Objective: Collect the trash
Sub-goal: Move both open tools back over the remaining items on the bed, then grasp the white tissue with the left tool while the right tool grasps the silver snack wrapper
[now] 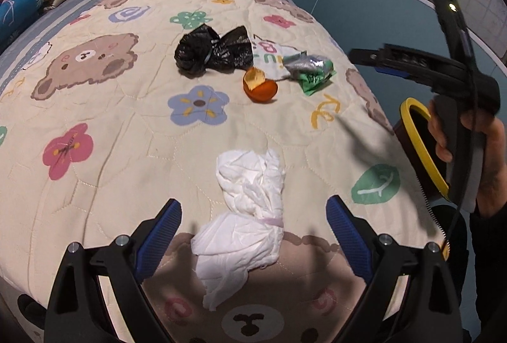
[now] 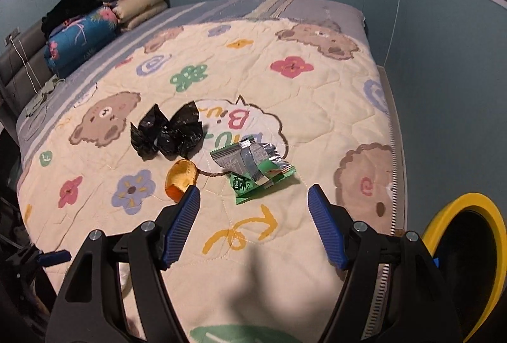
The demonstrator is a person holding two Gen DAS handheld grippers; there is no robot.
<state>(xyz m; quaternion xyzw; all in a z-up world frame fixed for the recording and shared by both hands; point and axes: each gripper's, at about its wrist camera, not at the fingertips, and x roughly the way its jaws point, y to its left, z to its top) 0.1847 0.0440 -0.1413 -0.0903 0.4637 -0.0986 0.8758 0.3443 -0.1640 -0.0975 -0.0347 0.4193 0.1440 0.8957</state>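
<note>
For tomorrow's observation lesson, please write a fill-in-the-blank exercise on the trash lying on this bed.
1. The crumpled tissue lying between the open jaws of the left gripper is ____ in colour.
2. The bin beside the bed has a ____ rim.
3. The orange peel lies between the snack wrapper and the crumpled ____ plastic bag.

Missing words: white; yellow; black

The bed (image 2: 332, 108) wears a cream quilt printed with bears and flowers. On it lie a crumpled white tissue (image 1: 250, 216) nearest the foot, a knotted black plastic bag (image 2: 168, 134), an orange peel (image 2: 182, 178) just beside the bag, and a green-and-silver snack wrapper (image 2: 253, 168). Folded bedding (image 2: 82, 35) sits piled at the headboard.
</note>
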